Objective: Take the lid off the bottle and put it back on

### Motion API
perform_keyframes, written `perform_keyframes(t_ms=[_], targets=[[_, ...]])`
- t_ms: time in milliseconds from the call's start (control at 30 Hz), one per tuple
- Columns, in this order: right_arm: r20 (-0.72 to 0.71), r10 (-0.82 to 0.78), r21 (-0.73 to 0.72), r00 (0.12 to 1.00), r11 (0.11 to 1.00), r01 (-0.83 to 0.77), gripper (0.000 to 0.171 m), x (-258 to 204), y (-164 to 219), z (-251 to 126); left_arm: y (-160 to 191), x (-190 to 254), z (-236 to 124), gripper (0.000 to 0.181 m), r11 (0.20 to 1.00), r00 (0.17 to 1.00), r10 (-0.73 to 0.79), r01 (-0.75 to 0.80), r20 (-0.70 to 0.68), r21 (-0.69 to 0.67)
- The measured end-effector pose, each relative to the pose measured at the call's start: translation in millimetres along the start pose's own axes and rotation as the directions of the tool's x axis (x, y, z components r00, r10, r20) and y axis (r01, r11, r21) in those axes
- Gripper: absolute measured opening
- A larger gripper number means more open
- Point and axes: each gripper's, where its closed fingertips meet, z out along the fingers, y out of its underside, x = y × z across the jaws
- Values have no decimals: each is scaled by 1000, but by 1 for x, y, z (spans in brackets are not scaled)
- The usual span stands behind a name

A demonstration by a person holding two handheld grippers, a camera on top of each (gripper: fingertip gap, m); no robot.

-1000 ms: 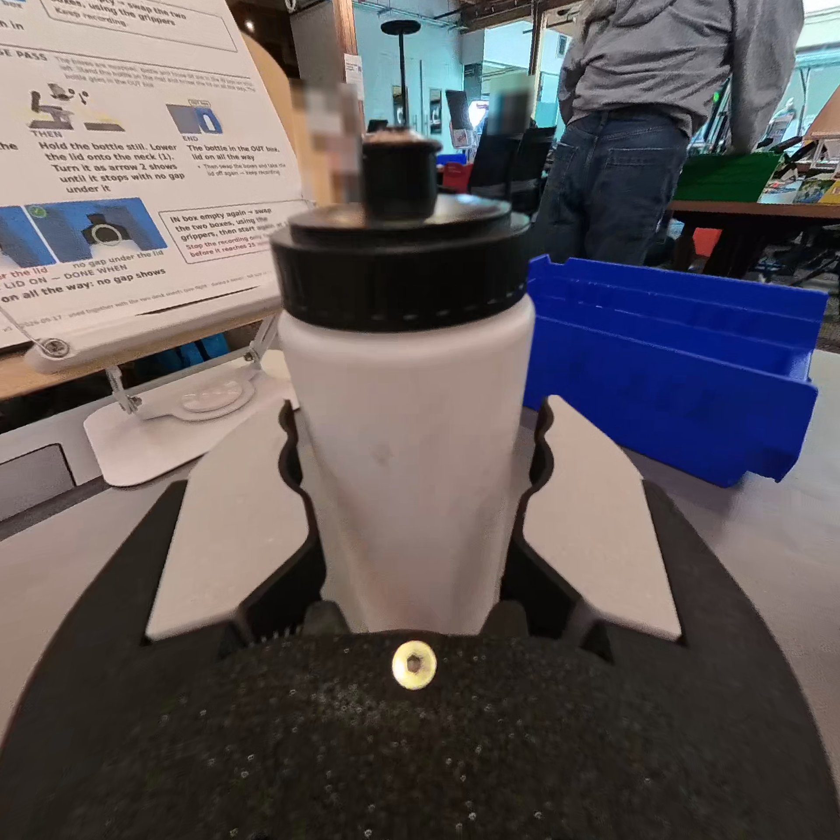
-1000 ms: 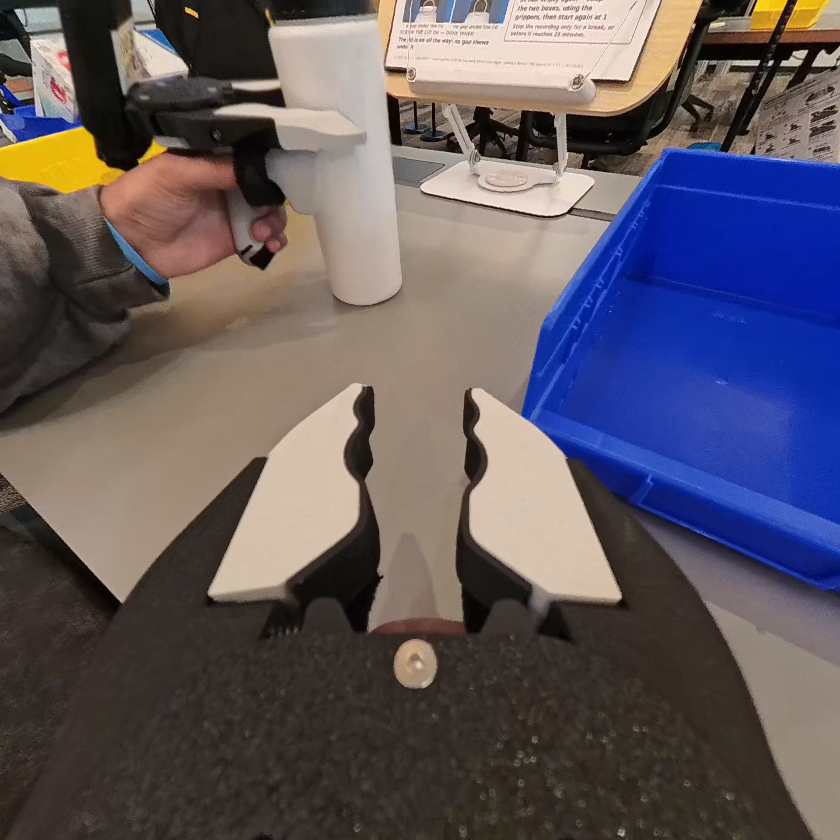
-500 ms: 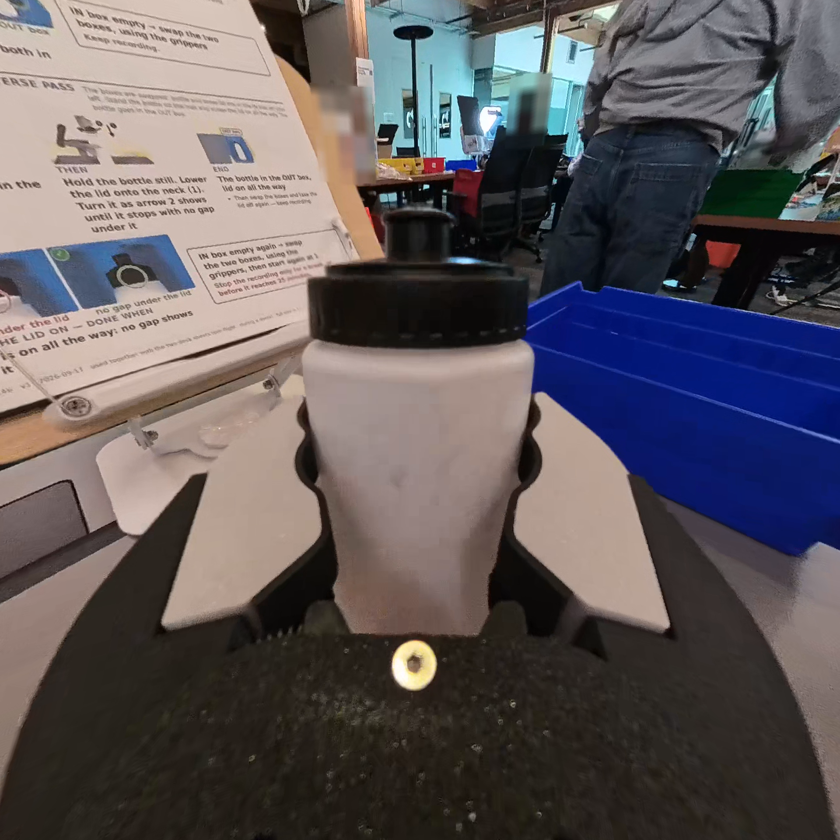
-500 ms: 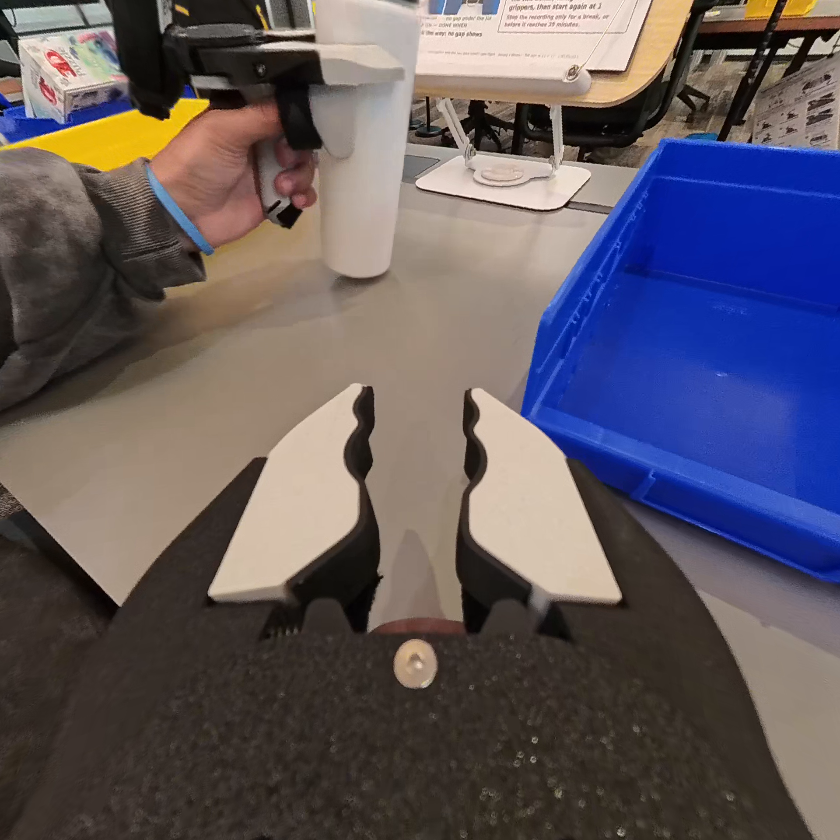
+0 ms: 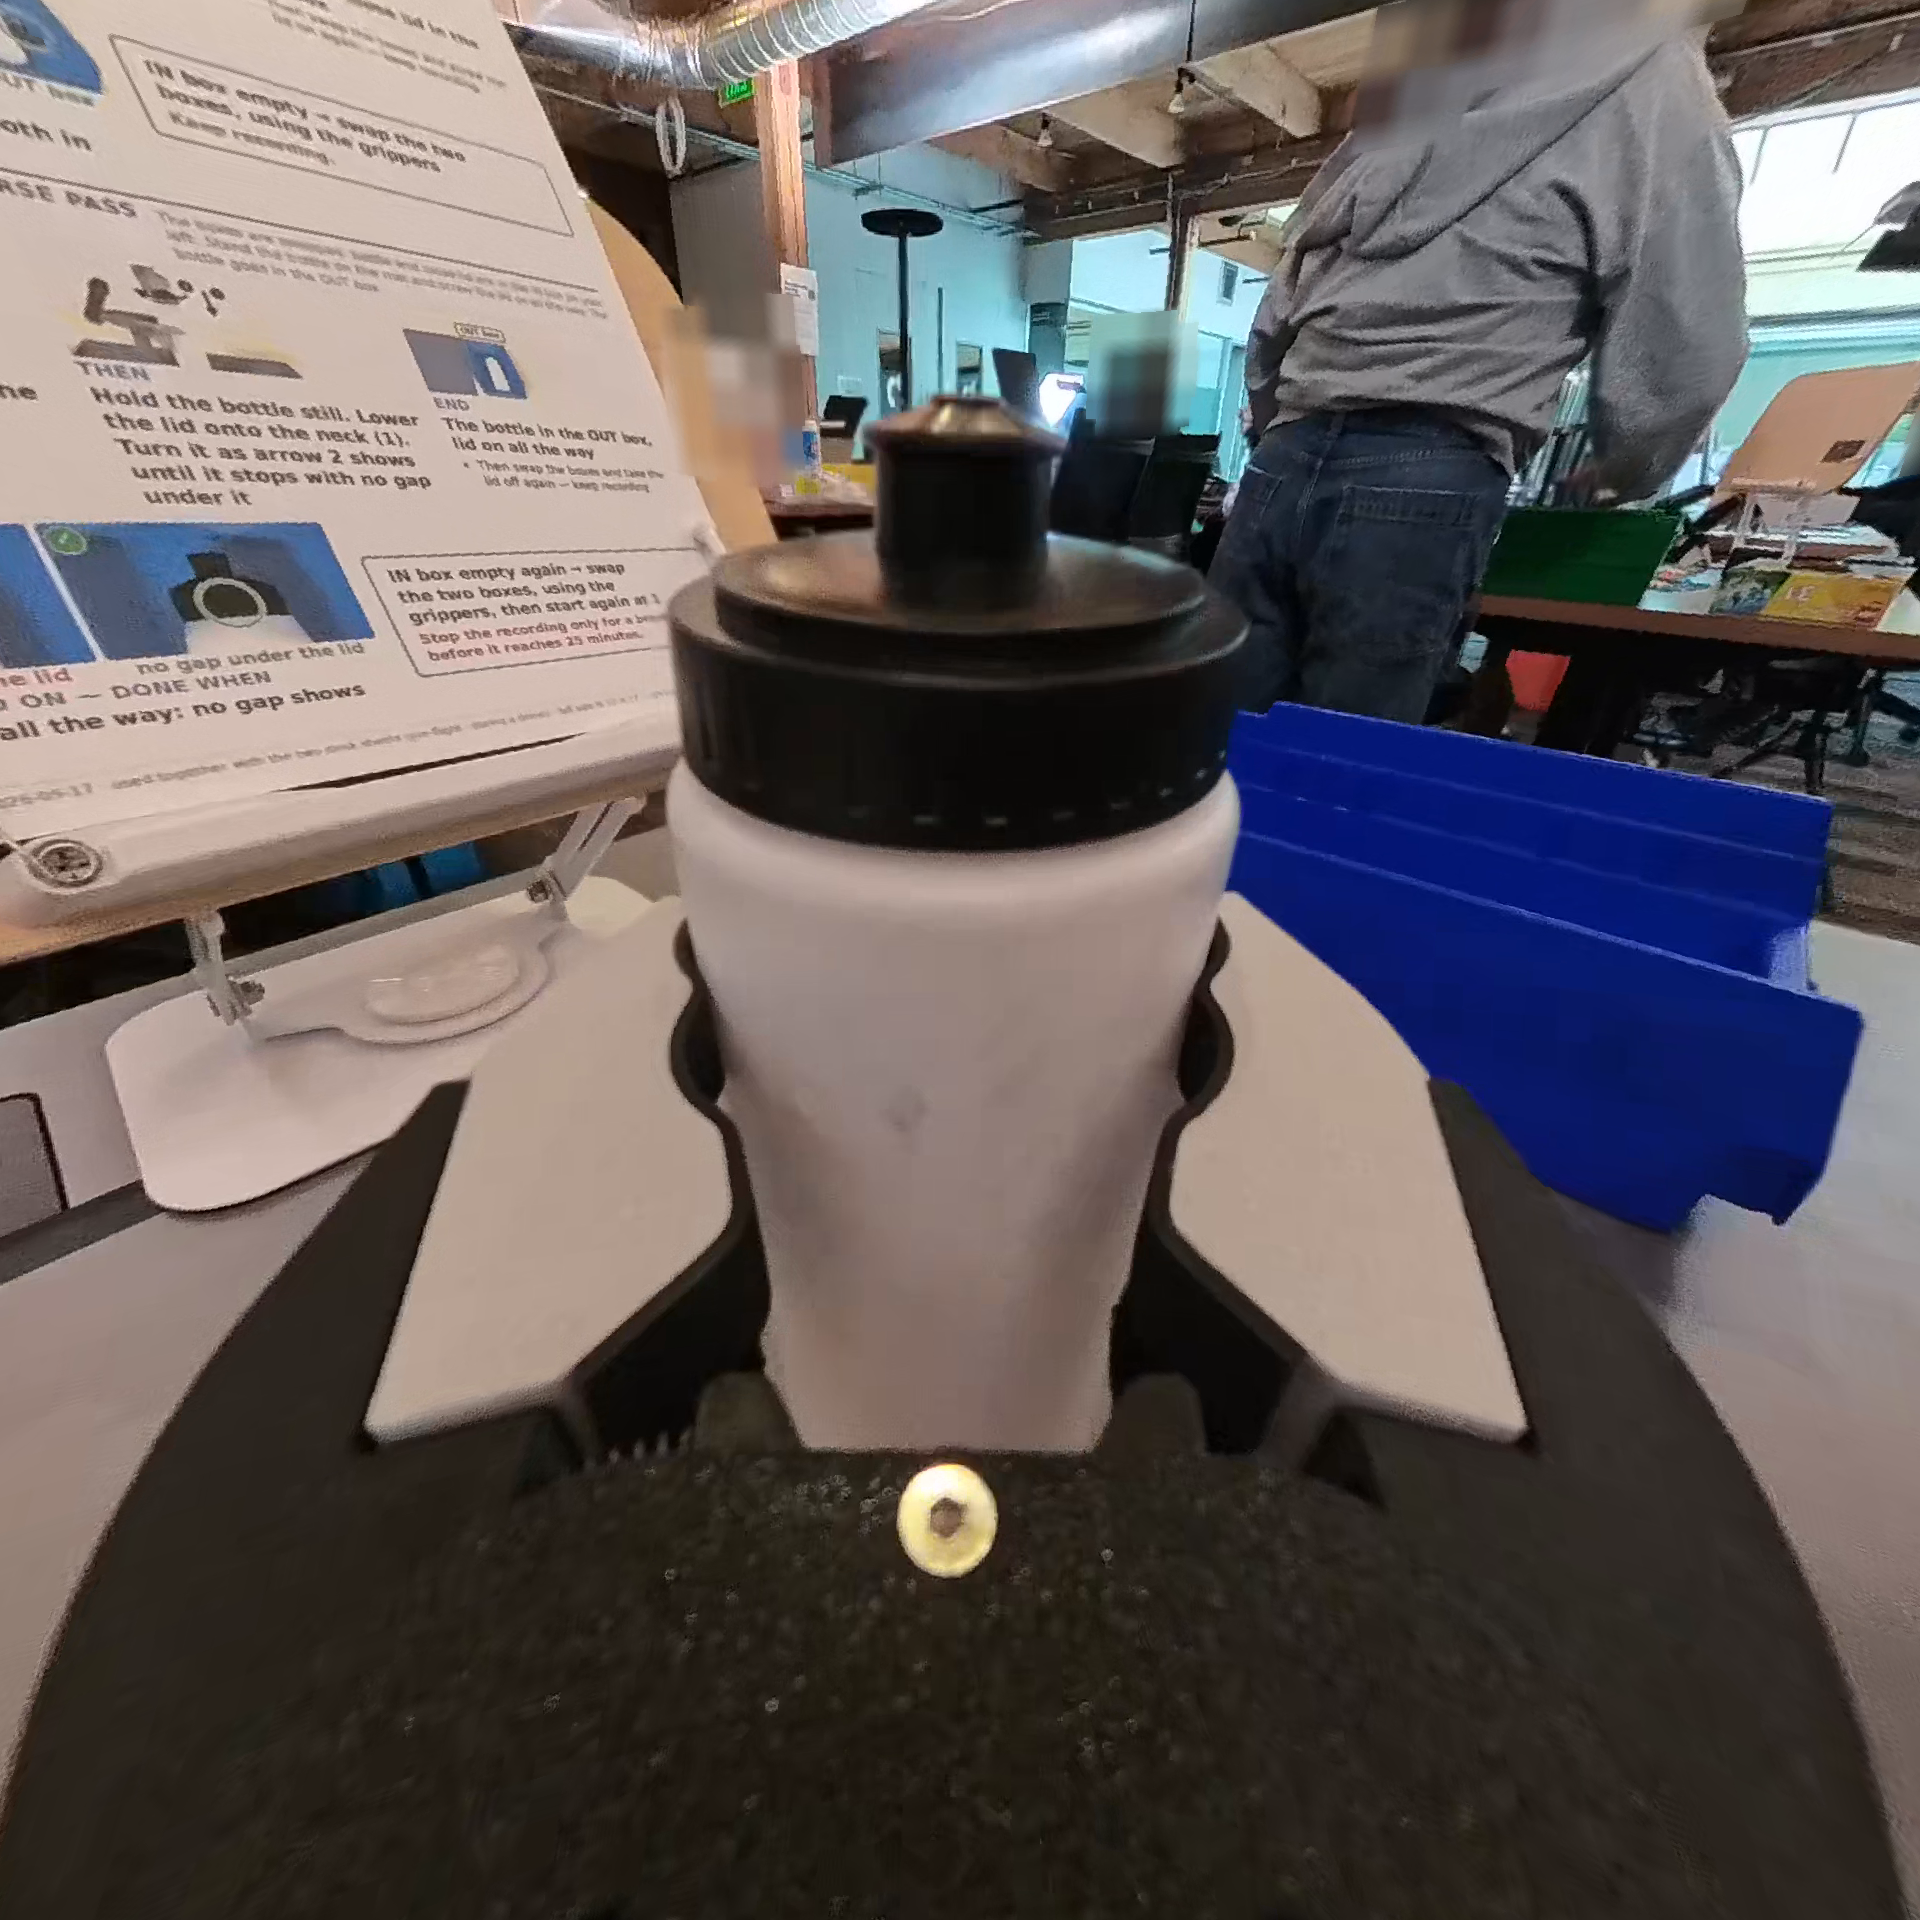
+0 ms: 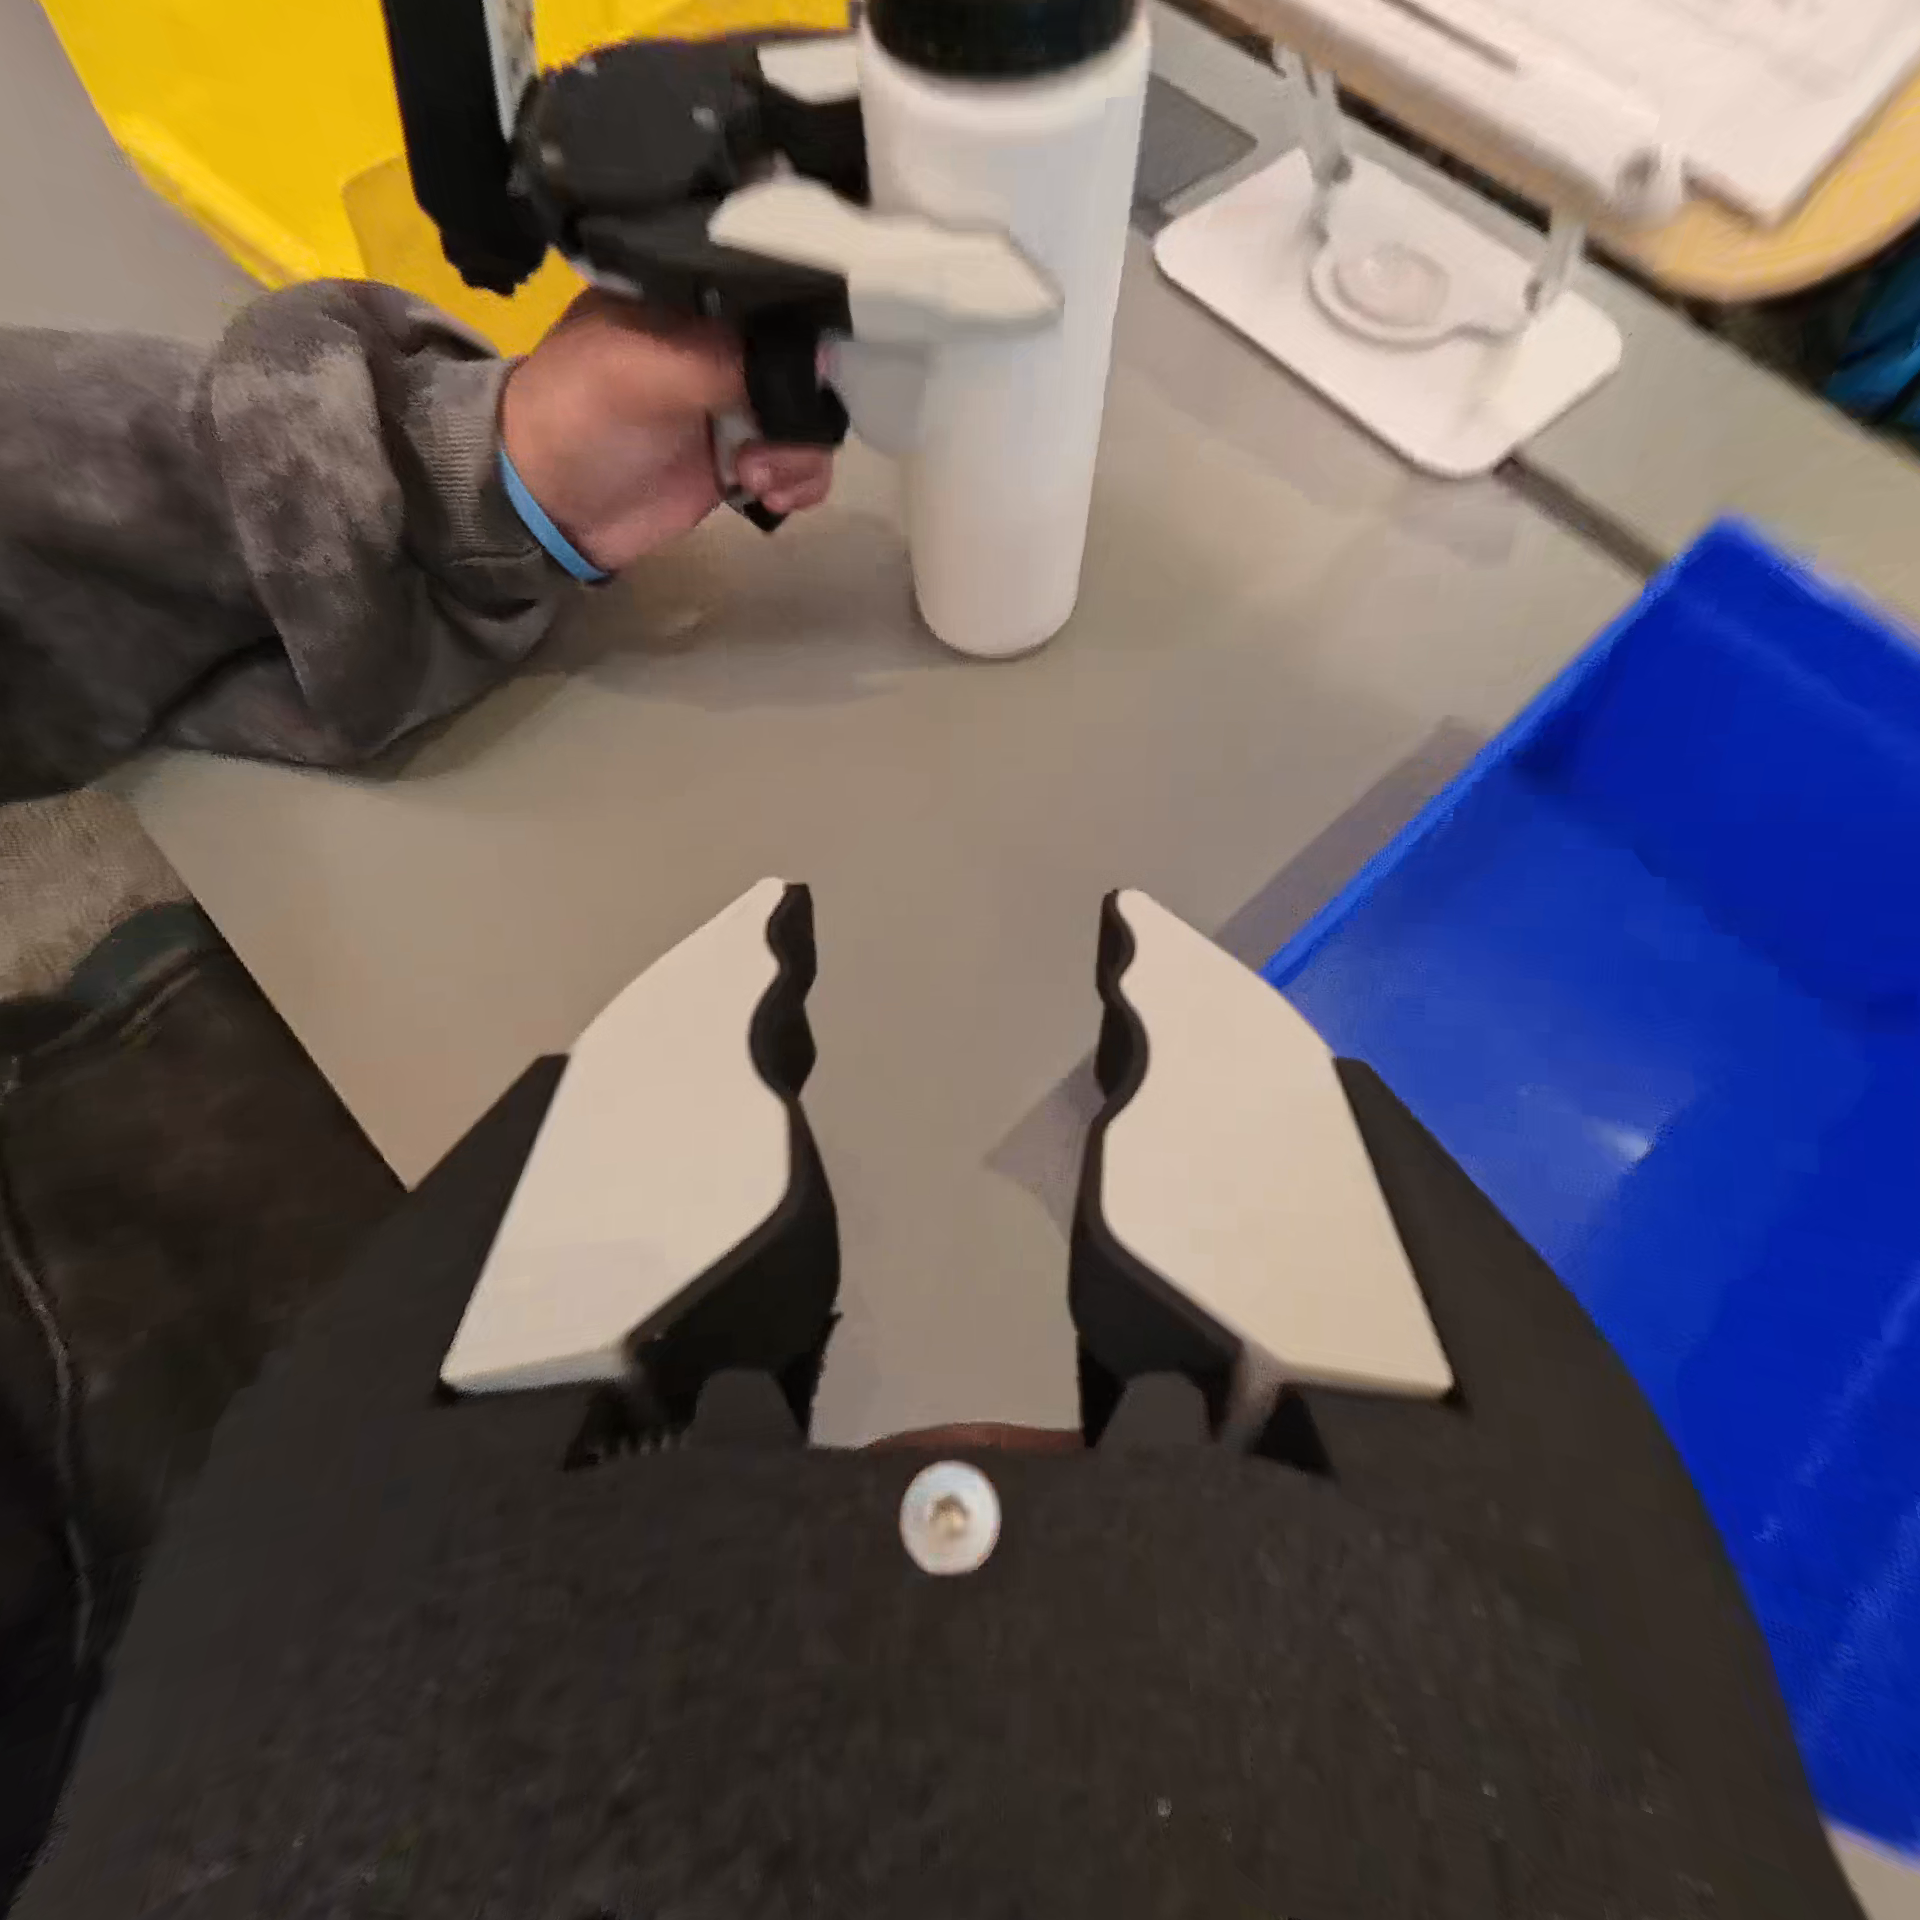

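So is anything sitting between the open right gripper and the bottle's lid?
Nothing visible blocks it. The right gripper is open over bare table, with the bottle upright beyond it. The left gripper clamps the body below the lid, leaving the lid free. The blue bin sits off to the right.

The left gripper (image 5: pixel 951 1049) has its fingers (image 5: pixel 582 1174) pressed on both sides of the white bottle (image 5: pixel 951 1039); its black lid (image 5: pixel 956 686) is on. A blue bin (image 5: pixel 1538 966) stands at three o'clock on the desk (image 5: pixel 1787 1351).
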Motion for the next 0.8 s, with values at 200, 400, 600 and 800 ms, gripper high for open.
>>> perform_keyframes(t_ms=[200,400,600,800], targets=[[40,-272,-163,962,948,275,67,22,-118,40,2,2,6,87,1000,999,-5,5,-35,-3],[188,-207,-388,960,883,266,85,26,-169,118,3,3,5,87,1000,999,-14,13,-51,-14],[172,-72,-588,982,792,161,88,21,-167,156,6,2,7,87,1000,999,-18,18,-48,-16],[117,-29,-692,993,715,103,73,21,-148,162,7,1,8,87,1000,999,-22,21,-37,-22]])
